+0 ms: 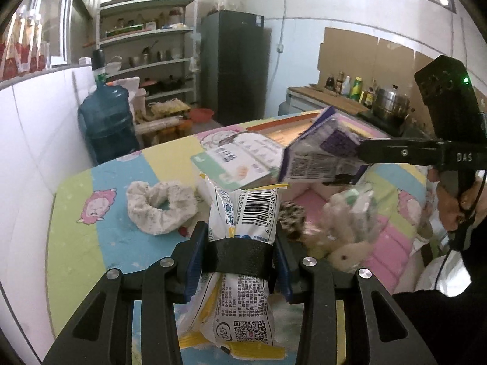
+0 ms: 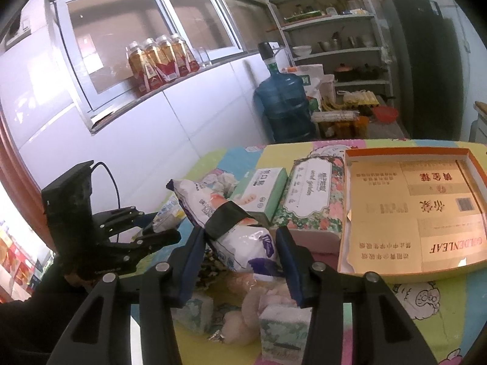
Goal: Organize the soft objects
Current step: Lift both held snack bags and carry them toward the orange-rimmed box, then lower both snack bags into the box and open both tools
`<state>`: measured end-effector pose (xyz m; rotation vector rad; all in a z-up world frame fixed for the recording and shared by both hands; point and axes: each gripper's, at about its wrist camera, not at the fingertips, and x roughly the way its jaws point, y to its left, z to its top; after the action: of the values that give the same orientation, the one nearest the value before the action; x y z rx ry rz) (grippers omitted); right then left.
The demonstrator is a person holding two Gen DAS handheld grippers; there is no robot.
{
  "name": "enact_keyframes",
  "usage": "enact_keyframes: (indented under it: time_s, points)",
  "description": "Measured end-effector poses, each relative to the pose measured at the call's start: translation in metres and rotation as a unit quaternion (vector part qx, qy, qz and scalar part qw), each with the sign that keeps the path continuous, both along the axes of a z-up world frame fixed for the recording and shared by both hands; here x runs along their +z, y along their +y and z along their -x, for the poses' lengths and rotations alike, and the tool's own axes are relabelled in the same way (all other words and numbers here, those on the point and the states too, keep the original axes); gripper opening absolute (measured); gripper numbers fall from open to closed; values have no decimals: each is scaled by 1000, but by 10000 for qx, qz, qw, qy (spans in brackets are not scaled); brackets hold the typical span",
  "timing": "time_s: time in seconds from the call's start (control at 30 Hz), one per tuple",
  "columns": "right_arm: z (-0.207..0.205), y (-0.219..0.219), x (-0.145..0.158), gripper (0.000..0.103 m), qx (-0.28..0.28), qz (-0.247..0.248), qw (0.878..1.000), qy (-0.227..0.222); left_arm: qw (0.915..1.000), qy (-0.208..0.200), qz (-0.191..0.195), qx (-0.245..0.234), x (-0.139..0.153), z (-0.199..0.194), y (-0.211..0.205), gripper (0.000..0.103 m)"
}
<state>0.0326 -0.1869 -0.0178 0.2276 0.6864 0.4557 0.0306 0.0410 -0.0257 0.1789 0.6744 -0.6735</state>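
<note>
The left gripper [image 1: 242, 252] holds a soft white pack [image 1: 243, 213] tight between its blue pads. The pack is squashed in the middle. It has yellow edges, a black barcode near the top and a square code near the bottom. It hangs up in the air over the colourful mat [image 1: 79, 182] with the pink sheep on it.

The right gripper [image 2: 240, 243] holds a puffy white and purple pack [image 2: 243, 237]. Its blue pads press on both sides. This pack is tilted and shiny, and it is off the table too.

Under the two packs lie more soft things: a fluffy white ring [image 1: 158, 206], small packs of tissues [image 2: 283, 331] and a cream plush toy [image 2: 243, 319]. A green and white tissue box [image 2: 264, 191] sits just beside a flowery tissue pack [image 2: 310, 194]. Next to them is an open orange box [image 2: 474, 164] with gold paper inside.
</note>
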Motion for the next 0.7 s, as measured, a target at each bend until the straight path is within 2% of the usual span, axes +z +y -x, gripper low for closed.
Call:
enact_keyframes:
  time_s: [0.37,0.7]
  points:
    - [25,-26,7,48,-260,-77,9995,-145,9992,130,328,164,8,23,-45,42]
    - [42,-72,4,48,-687,-207,9972,-209,9968,180,550,554,11,31,-91,42]
